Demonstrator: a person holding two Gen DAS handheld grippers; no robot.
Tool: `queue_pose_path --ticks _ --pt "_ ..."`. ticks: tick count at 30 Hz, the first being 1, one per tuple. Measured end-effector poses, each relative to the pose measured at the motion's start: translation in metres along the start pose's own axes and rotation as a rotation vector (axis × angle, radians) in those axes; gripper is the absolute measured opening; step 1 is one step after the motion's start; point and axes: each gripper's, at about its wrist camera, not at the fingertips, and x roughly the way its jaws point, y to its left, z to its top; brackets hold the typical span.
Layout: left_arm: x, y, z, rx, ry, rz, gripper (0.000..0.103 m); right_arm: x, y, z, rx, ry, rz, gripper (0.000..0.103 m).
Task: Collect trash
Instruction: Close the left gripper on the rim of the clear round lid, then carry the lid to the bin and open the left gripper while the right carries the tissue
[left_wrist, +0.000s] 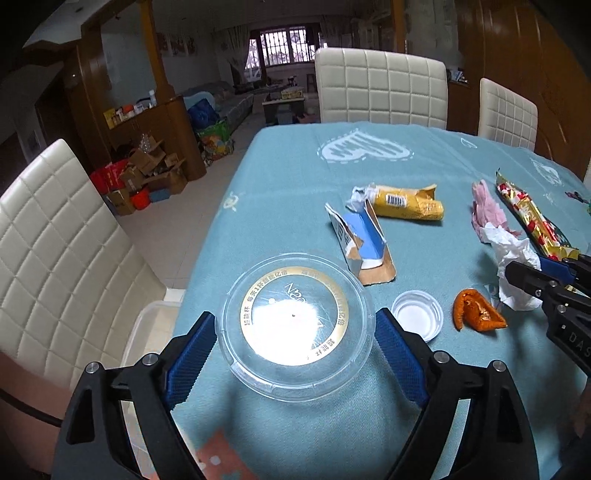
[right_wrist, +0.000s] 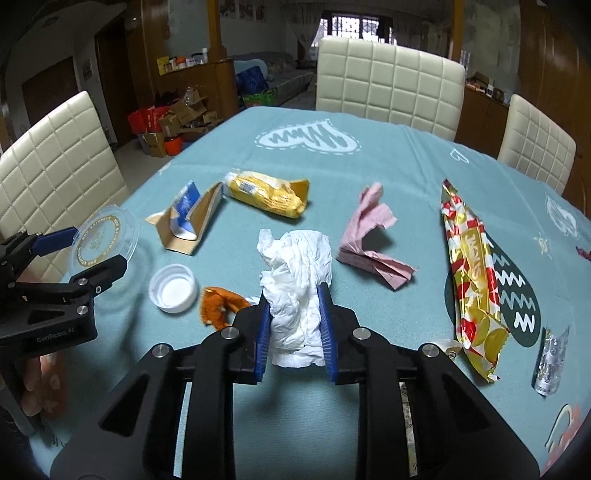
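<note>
My left gripper grips a clear round plastic lid with a gold ring by its rim, jaws wide, tilted just above the blue tablecloth. From the right wrist view, that left gripper and the lid sit at the far left. My right gripper is shut on a crumpled white tissue, whose top bulges out past the pads. In the left wrist view the right gripper reaches in from the right edge with the tissue.
Loose on the cloth: a white bottle cap, orange peel, a torn blue-and-white carton, a yellow wrapper, pink crumpled paper, a red-and-gold snack bag, a silver foil scrap. Cream chairs ring the table.
</note>
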Motion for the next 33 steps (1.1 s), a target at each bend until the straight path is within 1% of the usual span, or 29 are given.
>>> queue_pose_path --ticks 8,15,20,23,28,33 --pt "-0.022 0.02 0.0 -0.018 -0.051 0.031 0.084 -0.012 0.027 0.011 -0.05 -0.025 0.019 0.026" --pt "-0.039 0.047 -0.005 -0.053 -0.085 0.071 0.084 -0.022 0.064 0.026 -0.111 -0.06 0.043 0.026" --pt "-0.05 0.073 -0.009 -0.085 -0.111 0.117 0.084 -0.027 0.096 0.039 -0.162 -0.087 0.075 0.026" --pt "-0.056 0.095 -0.012 -0.12 -0.123 0.145 0.084 -0.028 0.118 0.045 -0.189 -0.094 0.103 0.026" --pt "-0.06 0.124 -0.019 -0.158 -0.131 0.189 0.084 -0.024 0.157 0.054 -0.248 -0.09 0.137 0.026" --pt "-0.061 0.152 -0.027 -0.196 -0.133 0.223 0.084 -0.022 0.184 0.061 -0.289 -0.101 0.155 0.026"
